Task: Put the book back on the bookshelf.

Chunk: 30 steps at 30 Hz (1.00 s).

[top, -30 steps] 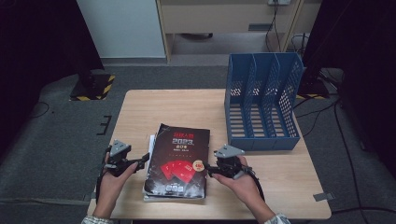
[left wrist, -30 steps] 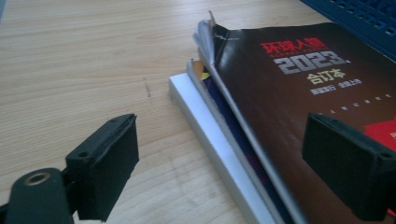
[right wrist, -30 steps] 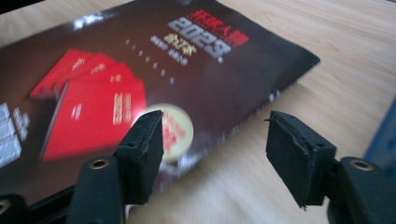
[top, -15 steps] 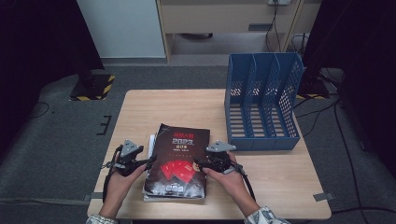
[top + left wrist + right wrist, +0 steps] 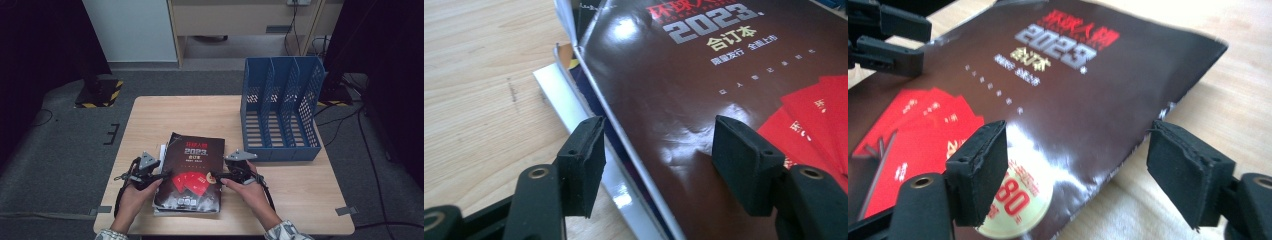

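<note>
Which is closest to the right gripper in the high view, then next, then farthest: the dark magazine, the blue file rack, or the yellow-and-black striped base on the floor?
From the right gripper:
1. Dark magazine, right at its tips.
2. Blue file rack, behind it, at the table's right.
3. Striped base, on the floor, far left.

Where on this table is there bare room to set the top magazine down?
Bare patches: the table behind the magazine stack and left of the blue file rack, and the front right corner below the rack. It is crowded at the stack's sides, where both grippers sit.

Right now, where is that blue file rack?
In the high view the blue file rack stands at the table's far right corner, beyond and to the right of the dark magazine.
</note>
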{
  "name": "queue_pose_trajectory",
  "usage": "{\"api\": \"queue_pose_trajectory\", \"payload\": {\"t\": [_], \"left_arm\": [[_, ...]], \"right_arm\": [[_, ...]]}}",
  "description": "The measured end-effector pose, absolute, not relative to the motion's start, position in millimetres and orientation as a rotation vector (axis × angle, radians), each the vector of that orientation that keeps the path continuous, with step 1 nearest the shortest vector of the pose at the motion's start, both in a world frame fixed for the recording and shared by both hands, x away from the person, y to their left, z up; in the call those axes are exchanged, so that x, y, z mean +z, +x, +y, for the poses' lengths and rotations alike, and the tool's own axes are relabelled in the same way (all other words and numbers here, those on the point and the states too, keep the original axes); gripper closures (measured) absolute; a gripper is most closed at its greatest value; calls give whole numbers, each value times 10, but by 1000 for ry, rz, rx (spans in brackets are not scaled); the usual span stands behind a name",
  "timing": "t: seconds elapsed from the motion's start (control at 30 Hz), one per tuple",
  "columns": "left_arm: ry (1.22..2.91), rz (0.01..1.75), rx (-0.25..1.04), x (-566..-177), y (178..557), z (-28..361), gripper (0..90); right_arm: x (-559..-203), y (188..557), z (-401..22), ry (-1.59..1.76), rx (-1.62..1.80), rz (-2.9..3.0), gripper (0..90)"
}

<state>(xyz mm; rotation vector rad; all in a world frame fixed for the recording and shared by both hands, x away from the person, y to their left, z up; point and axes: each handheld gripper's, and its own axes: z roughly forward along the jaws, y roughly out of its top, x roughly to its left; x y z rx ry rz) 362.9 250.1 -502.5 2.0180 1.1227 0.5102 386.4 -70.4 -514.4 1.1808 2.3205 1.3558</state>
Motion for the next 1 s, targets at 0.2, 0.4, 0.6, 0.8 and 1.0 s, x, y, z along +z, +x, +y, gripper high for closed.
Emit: {"api": "queue_pose_trajectory", "payload": {"t": [0.2, 0.4, 0.6, 0.8, 1.0], "left_arm": [[1997, 1135, 467, -5049, 3628, 2508, 383], [1995, 1132, 448, -5057, 3629, 2504, 392], [1997, 1132, 446, -5059, 3626, 2508, 390], [1989, 1138, 437, -5063, 3628, 2522, 387], [1983, 1138, 431, -5070, 3630, 2532, 385]], "right_arm": [[-5227, 3903, -671, 1238, 1364, 2365, 194], [-5278, 3943, -682, 1282, 1410, 2383, 170], [-5246, 3927, -645, 1255, 1402, 2397, 200], [-5048, 3879, -609, 1145, 1424, 2363, 235], [-4954, 3951, -393, 1042, 1501, 2459, 248]]}}
